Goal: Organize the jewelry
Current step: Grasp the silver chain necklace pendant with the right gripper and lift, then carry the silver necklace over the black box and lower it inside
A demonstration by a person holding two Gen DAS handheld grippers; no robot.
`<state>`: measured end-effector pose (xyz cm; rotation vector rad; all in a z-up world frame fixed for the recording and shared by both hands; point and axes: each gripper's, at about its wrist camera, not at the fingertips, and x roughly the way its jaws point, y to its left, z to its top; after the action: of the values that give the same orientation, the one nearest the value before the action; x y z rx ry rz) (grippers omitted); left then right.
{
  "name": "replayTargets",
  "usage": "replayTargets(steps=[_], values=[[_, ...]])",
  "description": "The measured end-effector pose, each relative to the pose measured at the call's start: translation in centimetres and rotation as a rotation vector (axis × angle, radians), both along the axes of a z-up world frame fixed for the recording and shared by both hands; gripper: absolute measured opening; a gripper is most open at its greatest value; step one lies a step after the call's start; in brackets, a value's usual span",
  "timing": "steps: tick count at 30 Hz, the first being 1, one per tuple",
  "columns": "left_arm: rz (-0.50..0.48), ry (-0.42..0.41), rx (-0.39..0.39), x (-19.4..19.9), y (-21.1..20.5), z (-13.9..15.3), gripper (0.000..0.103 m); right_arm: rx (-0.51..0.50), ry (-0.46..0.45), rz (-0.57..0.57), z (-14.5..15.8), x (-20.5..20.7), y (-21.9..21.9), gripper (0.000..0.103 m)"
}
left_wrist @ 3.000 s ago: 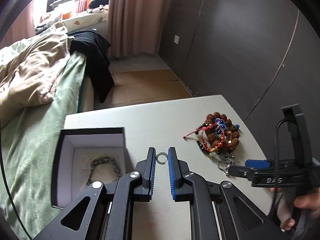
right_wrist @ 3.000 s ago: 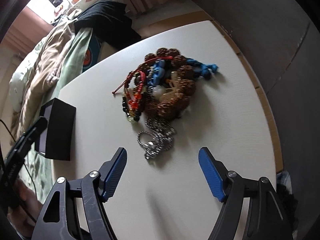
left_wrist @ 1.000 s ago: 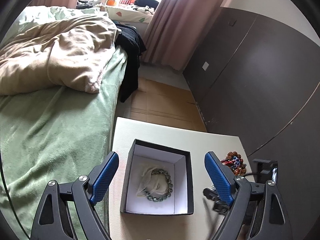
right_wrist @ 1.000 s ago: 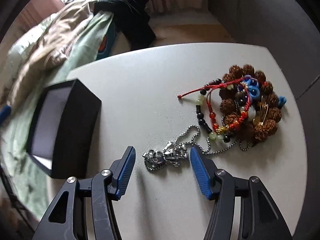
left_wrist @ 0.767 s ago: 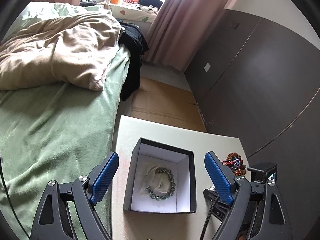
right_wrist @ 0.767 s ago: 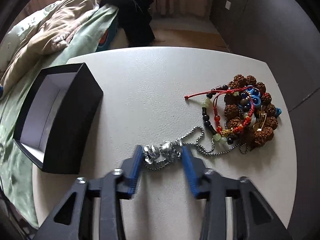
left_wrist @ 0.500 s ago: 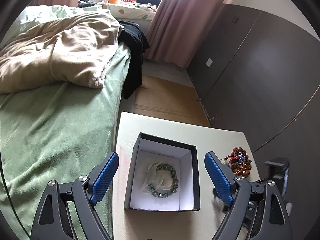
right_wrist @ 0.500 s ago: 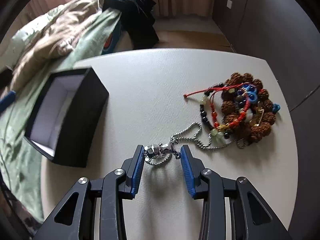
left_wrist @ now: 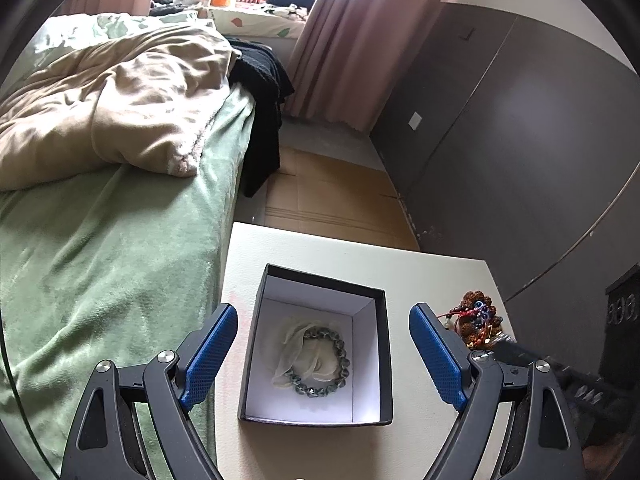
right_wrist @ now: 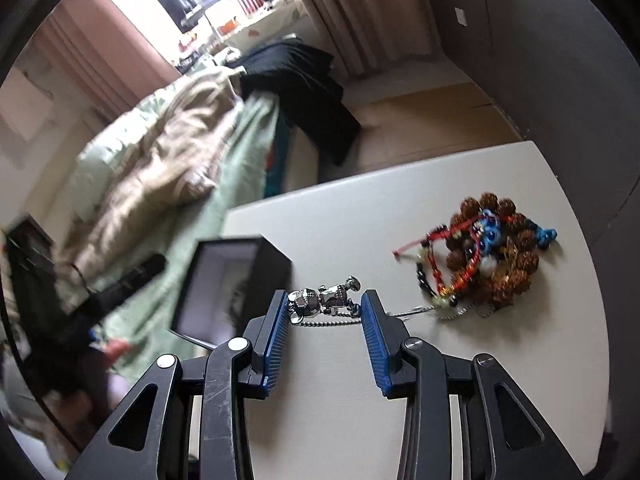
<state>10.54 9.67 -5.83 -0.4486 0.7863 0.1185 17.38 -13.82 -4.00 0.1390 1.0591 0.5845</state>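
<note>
A black box with a white lining (left_wrist: pixel 382 344) stands open on the white table (left_wrist: pixel 320 252). A grey bead bracelet (left_wrist: pixel 320 360) lies inside it on pale tissue. My left gripper (left_wrist: pixel 322 344) is open and empty, hovering above the box. My right gripper (right_wrist: pixel 324 308) is shut on a silver figure pendant (right_wrist: pixel 320 300), lifted above the table, its chain (right_wrist: pixel 416 312) trailing to a pile of brown, red and blue bead bracelets (right_wrist: pixel 488 256). The box also shows in the right wrist view (right_wrist: pixel 260 280), left of the pendant.
A bed with a green sheet and beige duvet (left_wrist: pixel 100 120) runs along the table's left edge. Dark wardrobe doors (left_wrist: pixel 520 140) stand behind and to the right. The bracelet pile (left_wrist: pixel 478 318) lies near the table's right edge.
My right gripper has closed on the silver pendant and lifted it off the table toward the box, the chain dragging behind. My left gripper stays open above the box.
</note>
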Motion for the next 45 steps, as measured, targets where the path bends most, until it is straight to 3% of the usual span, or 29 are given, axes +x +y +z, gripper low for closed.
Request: replayTargets(steps=[11, 23, 45], values=[[0.011, -0.025, -0.028, -0.7, 1.1, 0.7, 0.088, 0.11, -0.065, 0.007, 6.4, -0.1, 0.9, 0.038], [0.059, -0.058, -0.079, -1.6, 3.2, 1.3, 0.088, 0.114, -0.199, 0.032, 15.0, -0.7, 3.4, 0.038], [0.113, -0.1, -0.121, -3.3, 6.3, 2.2, 0.088, 0.126, -0.389, 0.095, 25.7, -4.1, 9.0, 0.038]])
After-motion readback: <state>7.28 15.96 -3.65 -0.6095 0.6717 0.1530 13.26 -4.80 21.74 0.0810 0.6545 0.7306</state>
